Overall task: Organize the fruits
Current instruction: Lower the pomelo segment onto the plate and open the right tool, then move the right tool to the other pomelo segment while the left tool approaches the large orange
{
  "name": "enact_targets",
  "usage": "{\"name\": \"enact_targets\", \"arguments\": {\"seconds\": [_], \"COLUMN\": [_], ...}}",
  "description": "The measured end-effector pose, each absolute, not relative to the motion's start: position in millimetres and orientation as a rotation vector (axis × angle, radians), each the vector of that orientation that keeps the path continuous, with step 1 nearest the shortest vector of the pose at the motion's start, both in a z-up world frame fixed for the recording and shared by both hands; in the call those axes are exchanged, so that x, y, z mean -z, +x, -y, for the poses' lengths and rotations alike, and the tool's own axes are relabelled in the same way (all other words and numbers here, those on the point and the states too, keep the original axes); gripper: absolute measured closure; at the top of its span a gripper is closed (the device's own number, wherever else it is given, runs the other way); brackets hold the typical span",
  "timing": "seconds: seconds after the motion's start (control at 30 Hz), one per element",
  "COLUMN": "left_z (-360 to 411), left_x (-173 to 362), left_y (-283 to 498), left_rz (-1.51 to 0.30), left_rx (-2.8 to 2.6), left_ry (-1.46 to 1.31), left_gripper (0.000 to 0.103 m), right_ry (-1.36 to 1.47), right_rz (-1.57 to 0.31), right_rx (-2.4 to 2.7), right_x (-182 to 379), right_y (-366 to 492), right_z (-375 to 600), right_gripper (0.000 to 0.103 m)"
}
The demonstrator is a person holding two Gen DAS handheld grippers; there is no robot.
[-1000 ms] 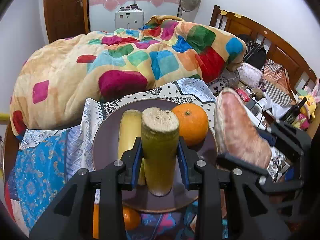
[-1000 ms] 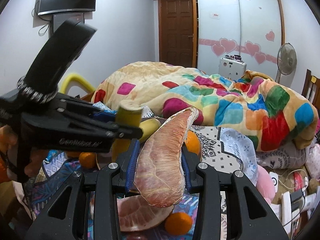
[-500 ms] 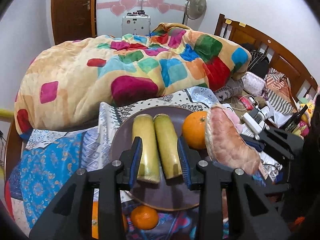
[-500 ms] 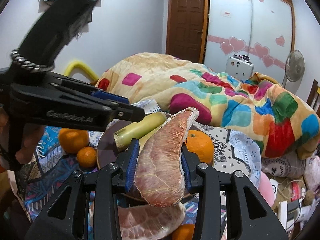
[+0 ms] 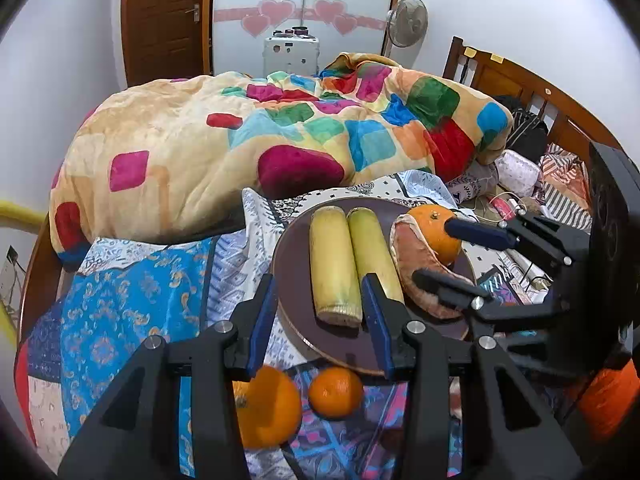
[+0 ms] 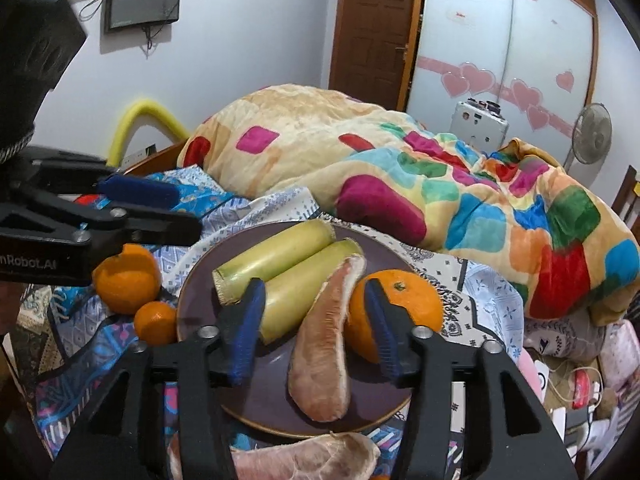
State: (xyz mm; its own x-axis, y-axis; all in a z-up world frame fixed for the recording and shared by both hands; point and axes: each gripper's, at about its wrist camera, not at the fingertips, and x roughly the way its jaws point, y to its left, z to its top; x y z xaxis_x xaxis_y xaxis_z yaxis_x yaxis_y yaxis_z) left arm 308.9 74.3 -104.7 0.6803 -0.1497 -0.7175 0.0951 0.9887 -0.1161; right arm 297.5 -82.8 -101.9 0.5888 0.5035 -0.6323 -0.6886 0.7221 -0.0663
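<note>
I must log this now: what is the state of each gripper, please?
Left gripper: open, fingers just opened, holding nothing; sugarcane pieces lie on the plate.
Right gripper: open, fingers just opened; pomelo segment lies released between them.

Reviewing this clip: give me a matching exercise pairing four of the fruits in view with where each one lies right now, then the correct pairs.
Things:
1. two sugarcane pieces
2. large orange
3. pomelo segment between the right claw fingers
4. small orange

Places:
A. on the patterned cloth, off the plate
B. side by side on the plate's left part
C. on the plate, leaning against the large orange
D. at the plate's right edge

Pairs: 1-B, 2-D, 3-C, 4-A
</note>
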Motion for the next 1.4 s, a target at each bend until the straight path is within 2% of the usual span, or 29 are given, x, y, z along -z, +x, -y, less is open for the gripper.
{"name": "enact_targets", "arguments": {"seconds": [0.13,0.2,0.3,0.43,0.5,0.67,0.87,1.03,1.1,1.17,1.4], "left_z": [-77,-79,-82,-88,-92,-99,-104,-103,-101,-99,-102], "left_x": [101,100,99,102,105,120,140,155,159,162,169], "left_y": [297,291,278,261,254,241,233,241,245,248,258], "left_rz": [-0.798,-0.791,-0.788,-0.792,-0.794,-0.825,-0.844,-0.878,-0.887,-0.894,-0.909], "left_rx": [0.128,0.120,0.118,0.100,0.090,0.075,0.061,0.065,0.067,0.066,0.074], "left_ry": [-0.062,-0.057,-0.061,-0.058,-0.056,-0.038,-0.025,-0.027,-0.014,-0.001,-0.015], "left_gripper": [0.060,0.055,0.055,0.053,0.048,0.046,0.034,0.033,0.033,0.033,0.030], "right_ry": [-0.300,-0.287,-0.263,-0.222,-0.208,-0.183,-0.176,-0.147,-0.137,-0.125,-0.039], "right_rz": [-0.626,-0.623,-0.621,-0.632,-0.642,-0.683,-0.733,-0.774,-0.785,-0.785,-0.864], "right_rx": [-0.699,-0.691,-0.669,-0.635,-0.617,-0.570,-0.543,-0.533,-0.524,-0.506,-0.488], "right_x": [95,92,87,84,86,96,108,119,122,123,135], "right_y": [288,283,275,266,261,251,240,231,228,226,236], "right_z": [88,91,98,108,113,122,129,132,133,132,129], "right_gripper": [0.054,0.054,0.053,0.047,0.045,0.044,0.044,0.044,0.039,0.029,0.027]}}
